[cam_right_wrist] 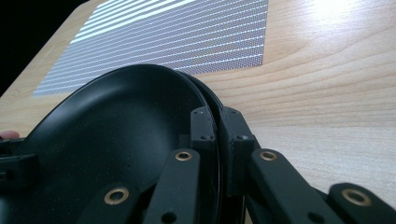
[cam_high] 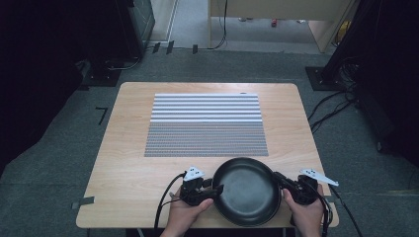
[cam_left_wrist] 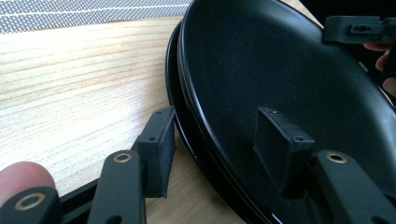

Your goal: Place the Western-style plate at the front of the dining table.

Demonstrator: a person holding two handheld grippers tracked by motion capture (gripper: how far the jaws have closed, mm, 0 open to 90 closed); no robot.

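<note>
A black round plate lies at the near edge of the wooden table, between both hands. A second black rim shows right under it in both gripper views. My left gripper straddles the plate's left rim: in the left gripper view one pad stands outside the rim and the other over the plate, with gaps on both sides. My right gripper is shut on the right rim. In the right gripper view its pads pinch the edge of the plate.
A striped grey and white mat covers the middle of the table beyond the plate. Cables trail from both grippers over the near edge. Dark stands and cables sit on the floor around the table.
</note>
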